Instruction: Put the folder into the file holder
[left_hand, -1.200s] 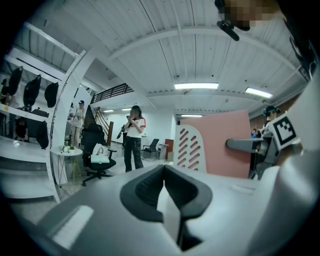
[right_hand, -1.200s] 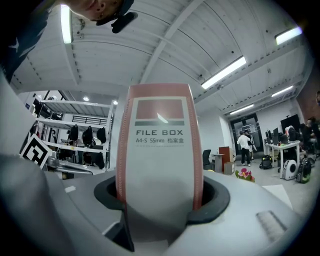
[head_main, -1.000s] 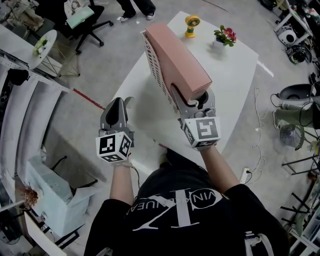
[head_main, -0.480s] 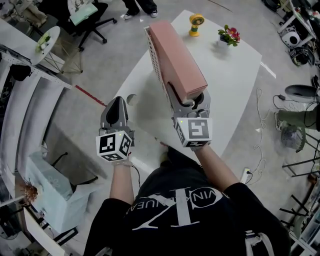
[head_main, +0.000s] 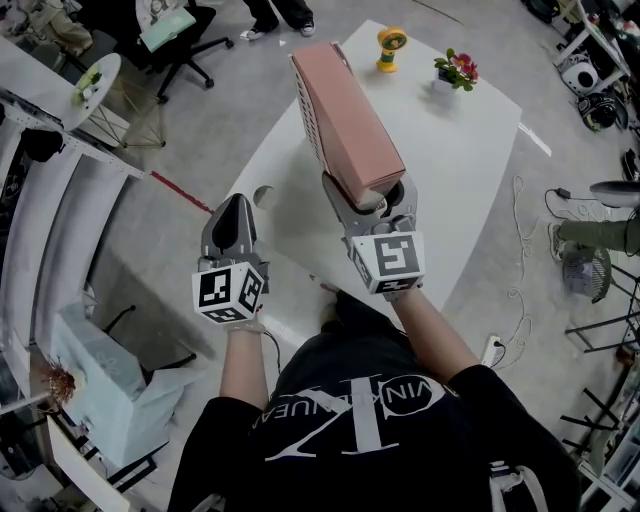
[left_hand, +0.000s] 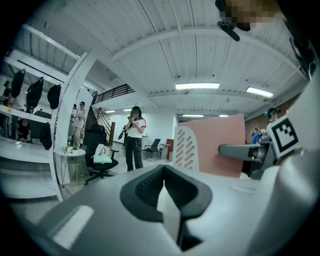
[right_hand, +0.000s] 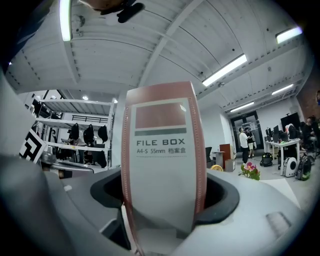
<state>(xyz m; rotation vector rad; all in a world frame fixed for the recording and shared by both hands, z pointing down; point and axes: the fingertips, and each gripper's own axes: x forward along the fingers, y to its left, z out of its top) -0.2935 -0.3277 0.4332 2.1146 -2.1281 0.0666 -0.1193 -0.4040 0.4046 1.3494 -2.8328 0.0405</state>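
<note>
Left tongs (head_main: 236, 205): clenched, tips together, nothing between them, held off the near-left edge of the white counter (head_main: 470, 170).

Right tongs (head_main: 370, 190): jaws have just been opening. The near end of the pink cardboard box folder (head_main: 350, 120) stands between them. In the right gripper view its grey spine label fills the space between the pads. The head view shows the jaws spread to either side of the folder, so the grip looks released, though contact at the pads cannot be ruled out from this angle.

Folder: upright on the counter, long edge running away from the person, seated in the white slotted plastic file holder (head_main: 310, 125). The holder's perforated wall lies against the folder's left face. The left gripper view confirms that wall just beside the pink side.

Far end of the counter: a small yellow desk fan (head_main: 391, 48) and a white pot of pink flowers (head_main: 452, 70), near each other and well apart from the holder.
</note>
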